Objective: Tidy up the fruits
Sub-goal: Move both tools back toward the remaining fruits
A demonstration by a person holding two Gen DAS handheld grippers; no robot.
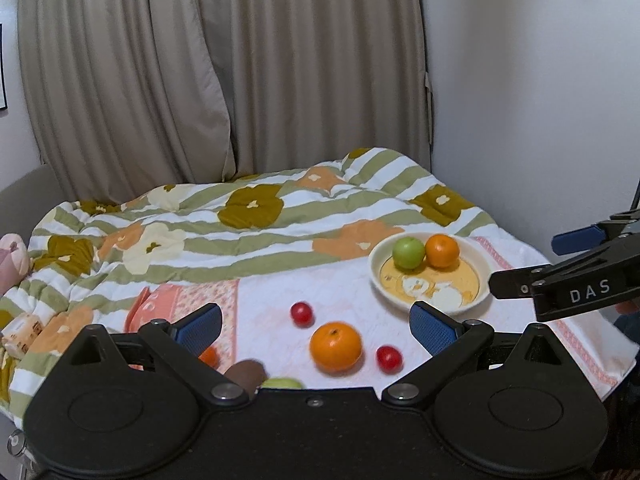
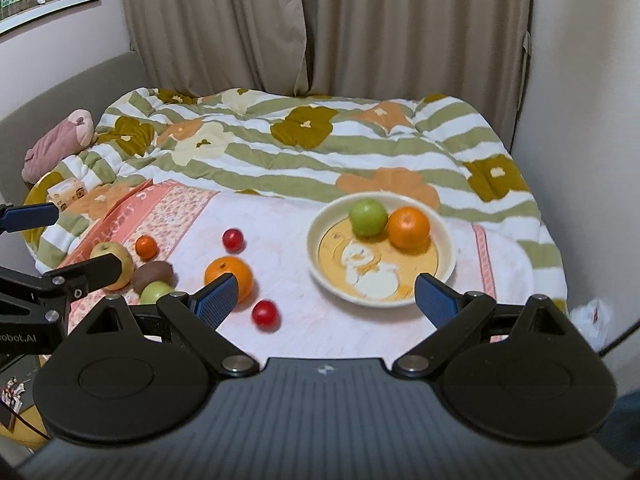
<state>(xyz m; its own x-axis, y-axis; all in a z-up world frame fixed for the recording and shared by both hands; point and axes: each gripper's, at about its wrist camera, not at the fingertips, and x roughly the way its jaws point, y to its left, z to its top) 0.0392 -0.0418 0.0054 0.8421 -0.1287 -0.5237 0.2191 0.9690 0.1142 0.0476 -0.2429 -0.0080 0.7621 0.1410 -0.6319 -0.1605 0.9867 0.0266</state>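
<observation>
A cream bowl (image 2: 316,240) (image 1: 376,268) on the pink towel holds a green apple (image 2: 368,217) (image 1: 408,253) and an orange (image 2: 408,227) (image 1: 441,250). Loose on the towel lie a big orange (image 2: 228,274) (image 1: 336,346), two small red fruits (image 2: 233,239) (image 2: 265,314) (image 1: 301,313) (image 1: 389,358), a small tangerine (image 2: 146,247), a yellow apple (image 2: 114,258), a brown kiwi (image 2: 154,274) (image 1: 248,374) and a green fruit (image 2: 156,292) (image 1: 282,383). My left gripper (image 1: 316,320) hangs open above the loose fruit. My right gripper (image 2: 326,298) is open, empty, near the bowl.
A striped flowered quilt (image 2: 304,144) covers the bed behind the towel (image 2: 280,216). Curtains (image 2: 320,20) and walls close in behind and at the right. A pink plush toy (image 2: 56,140) and a small box (image 2: 66,192) lie at the left.
</observation>
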